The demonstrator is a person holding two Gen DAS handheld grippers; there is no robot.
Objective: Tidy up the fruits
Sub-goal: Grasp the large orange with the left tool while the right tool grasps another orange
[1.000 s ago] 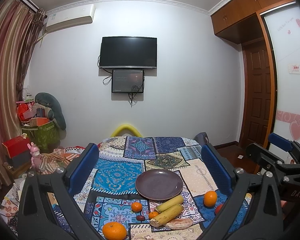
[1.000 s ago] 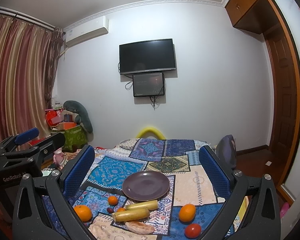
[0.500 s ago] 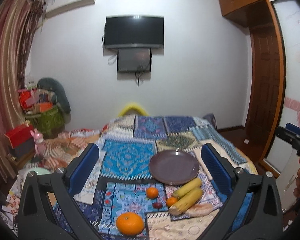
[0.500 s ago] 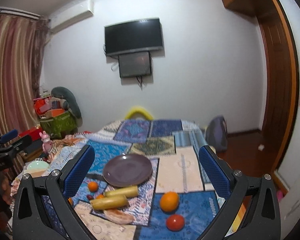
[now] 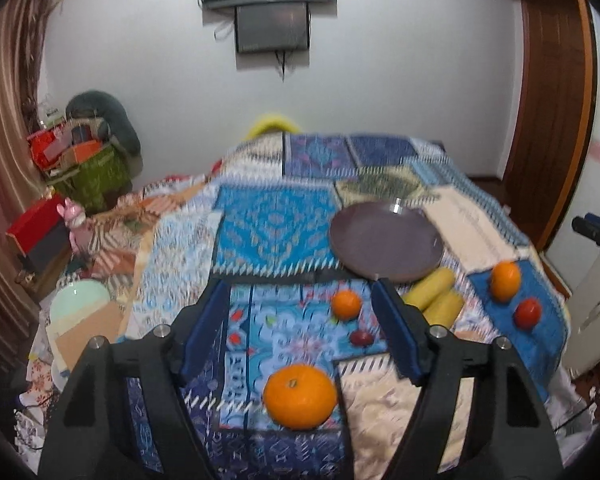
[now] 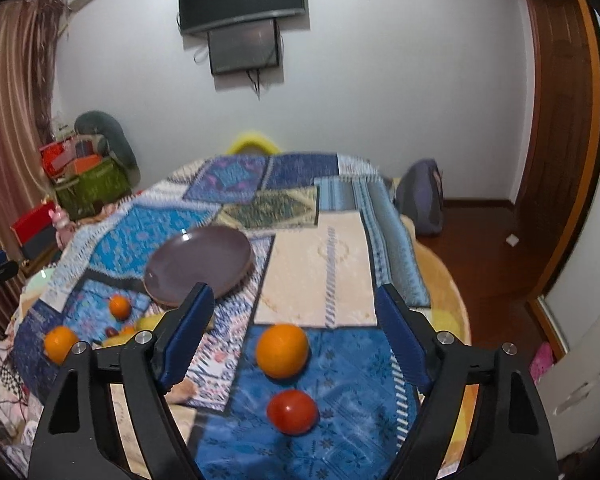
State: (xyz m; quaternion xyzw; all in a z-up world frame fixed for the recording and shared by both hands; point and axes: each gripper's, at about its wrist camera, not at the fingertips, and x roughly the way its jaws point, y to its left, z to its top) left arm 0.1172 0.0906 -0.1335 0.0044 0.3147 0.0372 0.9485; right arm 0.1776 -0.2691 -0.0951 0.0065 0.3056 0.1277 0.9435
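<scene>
A dark purple plate (image 5: 386, 246) lies on the patchwork cloth; it also shows in the right wrist view (image 6: 200, 266). My left gripper (image 5: 300, 340) is open and empty above a large orange (image 5: 300, 396), with a small orange (image 5: 346, 305) and a dark red small fruit (image 5: 361, 337) beyond it. Two yellow corn cobs (image 5: 436, 300) lie by the plate. My right gripper (image 6: 296, 336) is open and empty over an orange (image 6: 282, 351) and a red tomato (image 6: 293, 411).
The table's right edge (image 6: 456, 312) drops to a wooden floor with a grey bag (image 6: 420, 198). Boxes and a green bin (image 5: 88, 172) stand at the left. A pale green bowl (image 5: 80, 306) sits off the table's left side. A yellow chair back (image 5: 272, 124) is behind.
Both grippers have tilted down and moved closer to the table. The fruits now sit between the open fingers of each gripper. Both grippers stayed open.
</scene>
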